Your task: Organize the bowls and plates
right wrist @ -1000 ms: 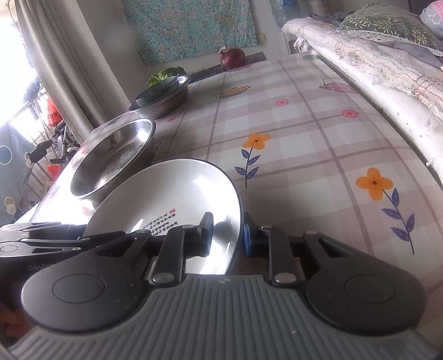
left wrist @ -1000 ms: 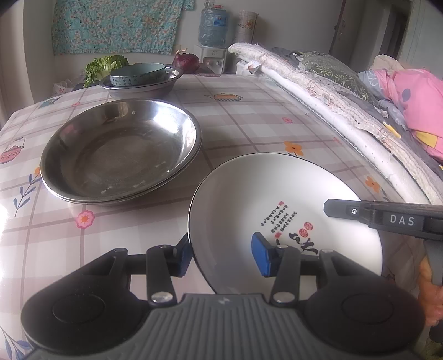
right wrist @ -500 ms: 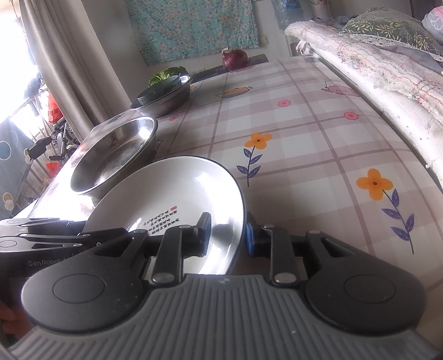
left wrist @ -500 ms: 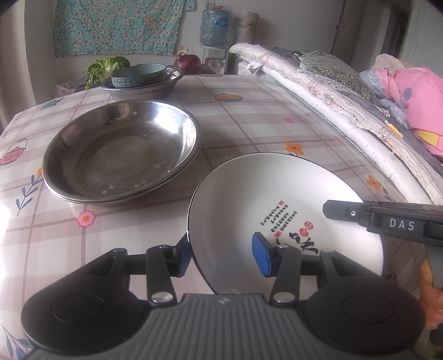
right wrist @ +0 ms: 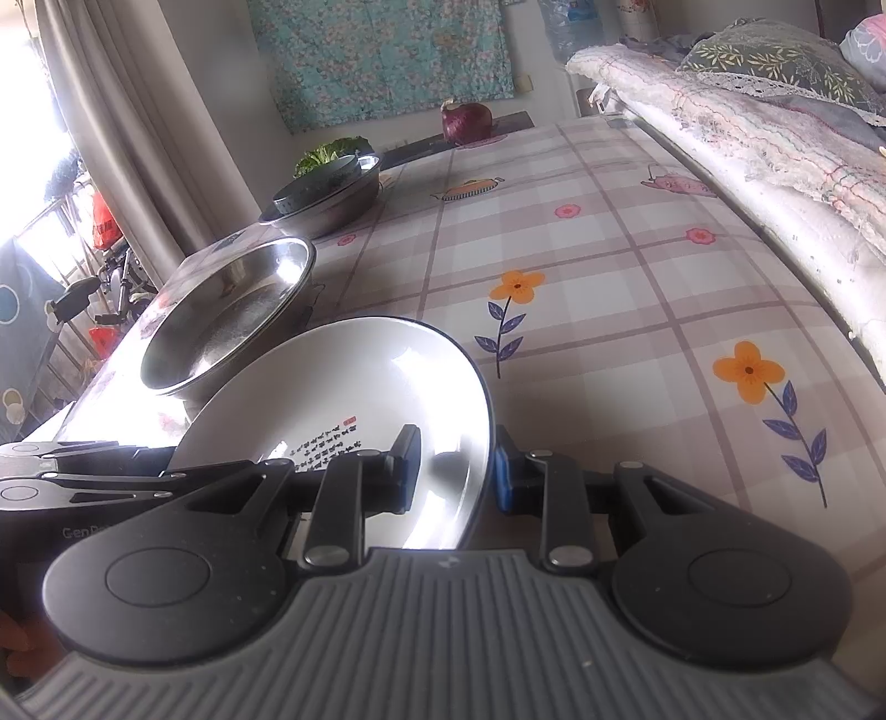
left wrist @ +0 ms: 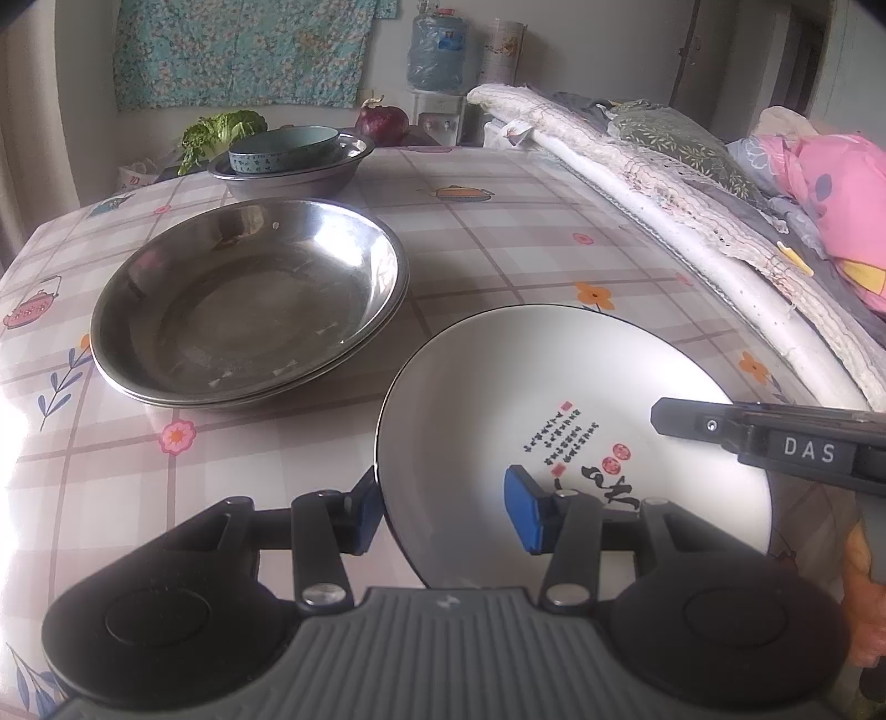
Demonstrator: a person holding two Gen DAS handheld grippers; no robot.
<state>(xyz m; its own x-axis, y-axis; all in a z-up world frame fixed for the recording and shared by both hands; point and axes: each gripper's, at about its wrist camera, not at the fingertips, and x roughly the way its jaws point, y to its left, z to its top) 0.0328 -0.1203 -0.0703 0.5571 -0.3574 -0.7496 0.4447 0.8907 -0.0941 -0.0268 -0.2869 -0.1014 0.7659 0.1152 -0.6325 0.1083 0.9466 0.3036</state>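
Note:
A white deep plate (left wrist: 554, 399) with a dark rim and printed characters lies on the near part of the table. My left gripper (left wrist: 443, 515) is open and straddles the plate's left rim, one blue pad outside and one over the inside. In the right wrist view my right gripper (right wrist: 457, 471) is open around the opposite rim of the plate (right wrist: 354, 387), with a gap showing at its inner pad. Beyond the plate sit stacked steel basins (left wrist: 249, 304). Farther back, a teal bowl (left wrist: 282, 147) rests inside a steel bowl (left wrist: 293, 174).
The table has a flowered checked cloth (left wrist: 498, 243). Folded bedding (left wrist: 692, 221) runs along its right edge. Greens (left wrist: 221, 130) and a red onion (left wrist: 382, 117) lie at the far end, with a water bottle (left wrist: 437, 50) behind. A curtain (right wrist: 138, 138) hangs beyond the left edge.
My right gripper's jaws have parted a little around the plate's rim. The left gripper and the dishes have kept still.

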